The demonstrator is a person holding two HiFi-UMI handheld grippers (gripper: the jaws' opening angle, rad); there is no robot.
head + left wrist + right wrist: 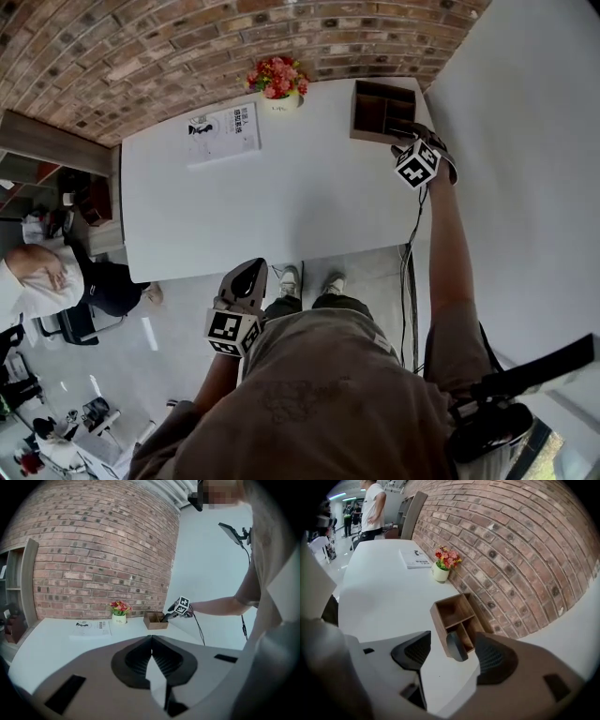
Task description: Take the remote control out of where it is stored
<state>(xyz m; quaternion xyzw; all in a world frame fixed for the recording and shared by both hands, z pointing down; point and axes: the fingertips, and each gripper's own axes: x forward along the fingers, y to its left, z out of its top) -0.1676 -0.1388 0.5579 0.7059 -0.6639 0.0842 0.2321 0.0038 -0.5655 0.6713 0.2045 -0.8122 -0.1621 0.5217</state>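
Observation:
A wooden organiser box [457, 618] with several compartments stands at the table's far right corner, against the brick wall; it also shows in the head view [380, 110]. The rounded dark grey end of the remote control [456, 646] sticks up out of a near compartment. My right gripper [451, 657] is open, its jaws wide apart on either side of the remote, which touches neither pad. In the head view the right gripper [407, 134] reaches over the box. My left gripper [151, 641] is shut on nothing and hangs below the table's front edge [246, 281].
On the white table [300, 197] a flower pot [279, 84] stands at the back and a booklet [223, 132] lies to its left. A white wall runs along the right. A cable [409, 258] hangs off the table's right front corner. A person [37, 277] sits at the far left.

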